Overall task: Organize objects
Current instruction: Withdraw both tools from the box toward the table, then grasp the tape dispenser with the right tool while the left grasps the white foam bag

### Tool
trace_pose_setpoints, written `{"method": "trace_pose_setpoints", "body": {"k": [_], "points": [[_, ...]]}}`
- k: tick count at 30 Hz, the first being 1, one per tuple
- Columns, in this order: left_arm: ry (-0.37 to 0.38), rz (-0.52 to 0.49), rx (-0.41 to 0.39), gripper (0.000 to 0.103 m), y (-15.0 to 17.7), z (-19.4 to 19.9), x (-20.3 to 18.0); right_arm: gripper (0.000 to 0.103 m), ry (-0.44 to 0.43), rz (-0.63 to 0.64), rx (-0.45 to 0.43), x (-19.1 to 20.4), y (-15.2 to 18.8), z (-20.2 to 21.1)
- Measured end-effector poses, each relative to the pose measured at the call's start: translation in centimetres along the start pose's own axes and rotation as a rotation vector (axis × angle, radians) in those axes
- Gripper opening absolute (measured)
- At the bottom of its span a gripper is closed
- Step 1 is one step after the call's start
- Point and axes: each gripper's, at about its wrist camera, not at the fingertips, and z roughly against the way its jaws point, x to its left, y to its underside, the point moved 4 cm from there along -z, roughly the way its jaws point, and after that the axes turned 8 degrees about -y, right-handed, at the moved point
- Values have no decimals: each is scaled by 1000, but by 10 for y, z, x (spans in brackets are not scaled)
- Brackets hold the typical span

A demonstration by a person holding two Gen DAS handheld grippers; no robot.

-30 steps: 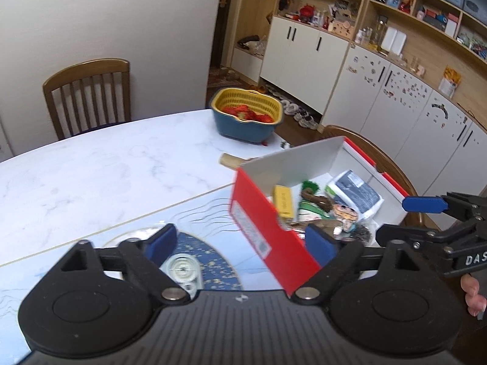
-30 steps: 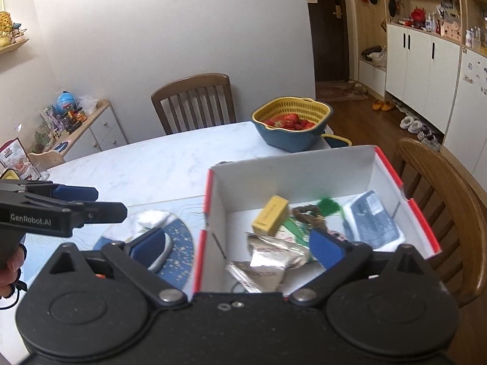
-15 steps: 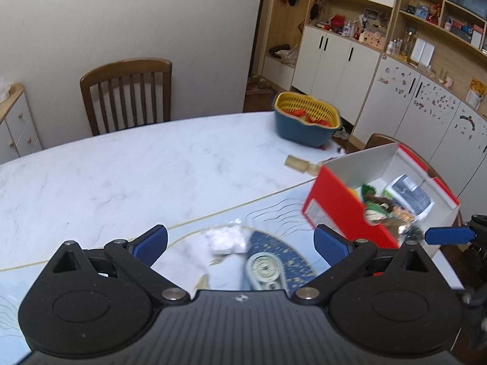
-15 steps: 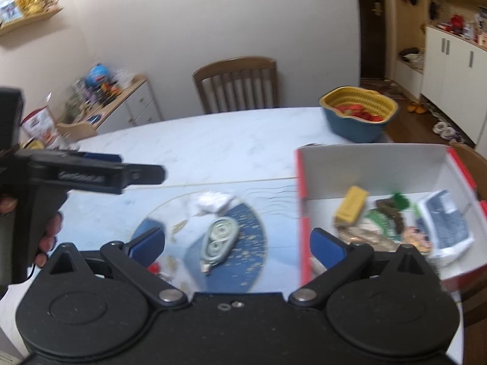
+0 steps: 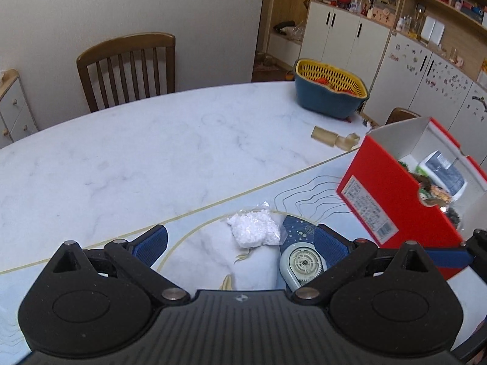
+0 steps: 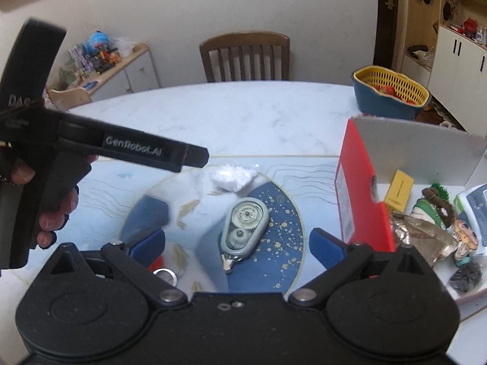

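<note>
Soft even indoor light, fisheye-bent edges, slight motion blur

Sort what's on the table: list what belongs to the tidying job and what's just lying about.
Job:
red box
correction tape dispenser
bag of white granules

Lying about:
yellow-and-blue basket
chair
beige pieces

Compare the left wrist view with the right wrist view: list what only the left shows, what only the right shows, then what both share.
Only the left wrist view: two tan cylinder-like pieces on the table behind the red box, and the cupboards with stickers on their doors.

Only the right wrist view: the hand holding the left gripper, a side cabinet with clutter, a silver ring, and the yellow packet inside the box.

Both: the white packet, the correction tape dispenser, the yellow-and-blue basket, the wooden chair, and the right gripper, jaws open.
</note>
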Motion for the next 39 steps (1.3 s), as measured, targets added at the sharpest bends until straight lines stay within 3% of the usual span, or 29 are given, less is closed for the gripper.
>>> {"method": "trace_pose_setpoints", "body": {"k": [7,18,21,23,33,39], "points": [[17,-10,58,103,4,-41,-14,96,62,12,43,-8,8,-39],[-4,-2,102,102,6,-82,-18,89,68,3,88,-13,8,-79],[-7,3,101,90,5,-88,-18,85,64,8,95,-11,7,-86],[5,4,107,76,5,-90,-19,81,62,8,99,-10,6,-91],[25,-15,80,51,4,-89,-22,70,78,19,95,-8,5,-100],[23,-37,62,45,5,-86,-22,51,101,25,90,-8,6,-96]]}}
